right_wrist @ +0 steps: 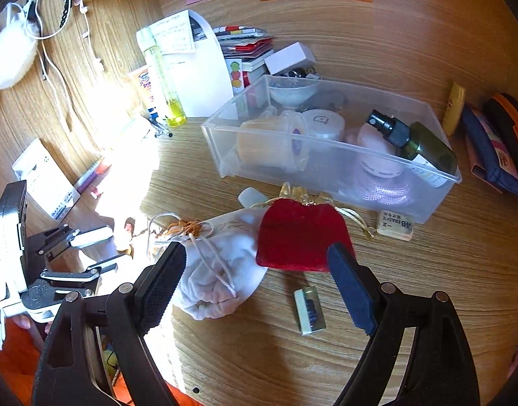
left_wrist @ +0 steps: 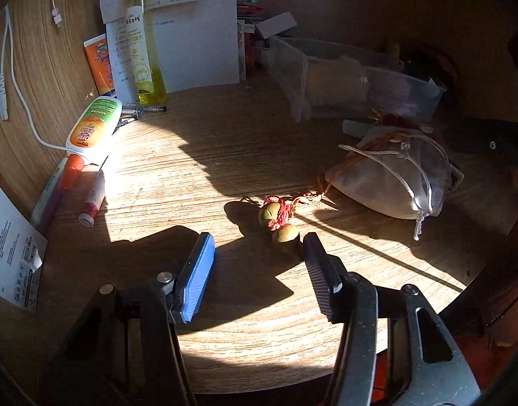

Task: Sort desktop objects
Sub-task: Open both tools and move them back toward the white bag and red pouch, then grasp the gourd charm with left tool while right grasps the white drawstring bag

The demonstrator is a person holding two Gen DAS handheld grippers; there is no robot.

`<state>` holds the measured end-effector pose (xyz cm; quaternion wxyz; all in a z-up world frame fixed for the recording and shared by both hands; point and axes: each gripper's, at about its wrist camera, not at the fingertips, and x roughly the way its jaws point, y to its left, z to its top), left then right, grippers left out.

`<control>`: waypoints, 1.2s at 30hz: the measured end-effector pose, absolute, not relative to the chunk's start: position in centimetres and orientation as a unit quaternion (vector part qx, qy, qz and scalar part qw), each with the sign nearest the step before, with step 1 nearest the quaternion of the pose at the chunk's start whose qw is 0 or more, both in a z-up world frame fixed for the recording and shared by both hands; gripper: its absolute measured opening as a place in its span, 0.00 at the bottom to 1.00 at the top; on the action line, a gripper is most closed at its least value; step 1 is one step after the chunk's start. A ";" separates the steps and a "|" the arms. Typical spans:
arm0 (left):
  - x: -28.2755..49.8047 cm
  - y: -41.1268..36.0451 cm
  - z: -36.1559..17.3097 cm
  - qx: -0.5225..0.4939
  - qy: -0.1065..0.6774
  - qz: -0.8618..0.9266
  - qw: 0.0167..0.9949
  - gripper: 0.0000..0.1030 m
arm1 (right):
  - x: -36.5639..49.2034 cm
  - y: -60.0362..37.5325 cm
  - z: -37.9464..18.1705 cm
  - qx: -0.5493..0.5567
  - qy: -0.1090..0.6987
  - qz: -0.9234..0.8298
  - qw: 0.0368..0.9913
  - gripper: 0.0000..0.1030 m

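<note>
1. A sunlit wood-grain desk (left_wrist: 198,155) holds scattered small items, seen from two cameras on hand-held grippers
2. The left gripper (left_wrist: 259,253) hangs just above the desk with its jaws apart; nothing is clamped. Its blue-padded finger (left_wrist: 196,270) is on the left, its black ribbed finger (left_wrist: 321,277) on the right
3. Two small olive-green beads tied with red and orange cord (left_wrist: 277,220) lie on the desk just ahead of the left gripper, the nearer bead just beside the tip of the black finger; whether they touch cannot be told
4. The cord runs to a pale cloth drawstring pouch (left_wrist: 391,179) lying on its side, right of the beads
5. The right gripper (right_wrist: 257,264) has its jaws wide apart, holding nothing, above the pale pouch and a red velvet drawstring pouch (right_wrist: 299,237) that overlaps it
6. A small rectangular metal-edged block (right_wrist: 309,309) lies on the desk between the right gripper's fingers
7. Behind the pouches stands a clear plastic storage bin (right_wrist: 326,155) holding a dark green spray bottle (right_wrist: 414,142) and pale jars
8. A cream eraser printed "4B" (right_wrist: 396,225) lies just in front of the bin
</note>
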<state>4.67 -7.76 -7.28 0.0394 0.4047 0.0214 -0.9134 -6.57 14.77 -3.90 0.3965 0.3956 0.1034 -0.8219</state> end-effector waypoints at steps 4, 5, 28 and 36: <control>4.4 -8.1 -7.0 0.406 0.037 -0.913 0.023 0.50 | -5.6 14.7 -4.2 0.400 0.107 -0.816 0.403 0.81; 4.4 -8.2 -7.0 0.406 0.043 -0.913 0.020 0.50 | -5.4 14.8 -4.2 0.401 0.107 -0.816 0.403 0.81; 4.2 -9.8 -7.4 0.383 0.044 -0.921 0.054 0.23 | -6.4 8.7 -8.4 0.437 0.144 -0.800 0.384 0.95; 4.4 -10.2 -6.1 0.363 0.055 -0.929 0.050 0.23 | -6.3 8.1 -8.0 0.411 0.163 -0.807 0.392 0.50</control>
